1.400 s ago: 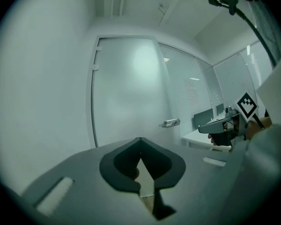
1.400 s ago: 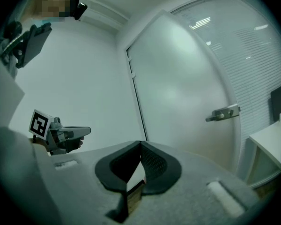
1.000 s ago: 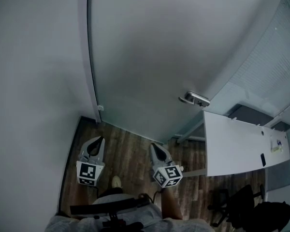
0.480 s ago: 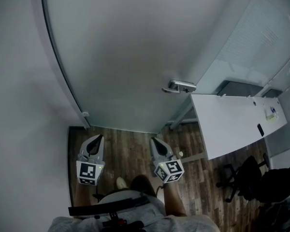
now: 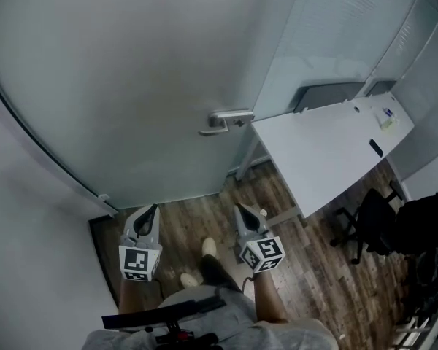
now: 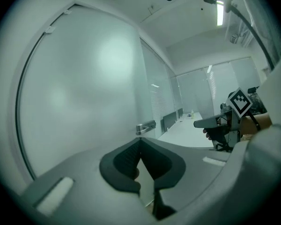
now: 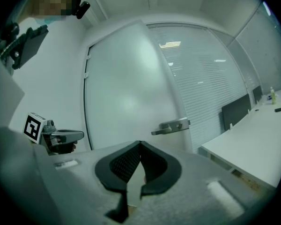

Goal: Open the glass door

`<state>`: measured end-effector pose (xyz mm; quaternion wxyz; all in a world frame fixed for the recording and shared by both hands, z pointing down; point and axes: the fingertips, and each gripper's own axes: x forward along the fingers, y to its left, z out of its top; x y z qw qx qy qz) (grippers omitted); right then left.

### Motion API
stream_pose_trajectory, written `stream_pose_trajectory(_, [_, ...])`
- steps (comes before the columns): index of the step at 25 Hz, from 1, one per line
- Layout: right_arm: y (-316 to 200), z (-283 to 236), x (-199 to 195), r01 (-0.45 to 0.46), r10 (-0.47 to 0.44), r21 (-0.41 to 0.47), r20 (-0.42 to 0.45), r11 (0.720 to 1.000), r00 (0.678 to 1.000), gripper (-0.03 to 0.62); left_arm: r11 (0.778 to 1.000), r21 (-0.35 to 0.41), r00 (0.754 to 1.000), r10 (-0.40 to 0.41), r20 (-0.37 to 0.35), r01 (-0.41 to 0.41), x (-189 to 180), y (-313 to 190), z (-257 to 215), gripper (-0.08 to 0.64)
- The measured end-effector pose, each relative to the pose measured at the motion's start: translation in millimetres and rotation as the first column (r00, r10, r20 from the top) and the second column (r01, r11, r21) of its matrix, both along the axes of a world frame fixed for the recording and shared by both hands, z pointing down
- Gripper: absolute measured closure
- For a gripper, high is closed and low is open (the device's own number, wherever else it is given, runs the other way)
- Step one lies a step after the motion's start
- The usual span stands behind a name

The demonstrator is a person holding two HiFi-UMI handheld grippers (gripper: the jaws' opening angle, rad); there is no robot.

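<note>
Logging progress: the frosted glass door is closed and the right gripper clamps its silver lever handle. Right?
No: the right gripper holds nothing. The right gripper view shows its jaws shut, empty, the silver lever handle untouched ahead. The frosted glass door is closed.

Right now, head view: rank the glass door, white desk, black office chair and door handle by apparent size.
Largest to smallest:
1. glass door, fills most of the frame
2. white desk
3. black office chair, farther away on the floor, so it may look small
4. door handle, clearly smallest
</note>
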<state>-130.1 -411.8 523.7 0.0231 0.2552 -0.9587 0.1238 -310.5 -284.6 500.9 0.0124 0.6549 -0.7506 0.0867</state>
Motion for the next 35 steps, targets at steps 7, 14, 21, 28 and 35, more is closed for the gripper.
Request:
stream_pose_trajectory(7, [-49,7,18,-0.077,0.077,-0.014,-0.024,0.997,0.997,0.591,0.995,-0.005,0.995,0.102,0.018,-0.102,13,-70,-2,0.557])
stream_pose_trajectory(14, [-90,16,25,-0.122,0.121,-0.025,-0.039,0.992,0.992,0.591,0.988,-0.019,0.986,0.157,0.053,-0.156,18,-129,6,0.557])
stream_pose_trajectory(21, [-122,13,25,-0.143,0.142,-0.027,-0.029,0.989,0.989,0.591,0.978,-0.043,0.97,0.209,0.124,-0.205,19,-180,15,0.557])
stream_pose_trajectory(28, [-141,17,31,-0.169,0.168,-0.04,-0.029,0.985,0.985,0.591,0.967,-0.109,0.936,0.251,0.248,-0.23,14,-222,21,0.555])
stream_pose_trajectory(35, [-150,22,41,-0.194,0.194,-0.047,-0.016,0.98,0.981,0.591,0.936,-0.205,0.86,0.345,0.377,-0.286,15,-257,36,0.487])
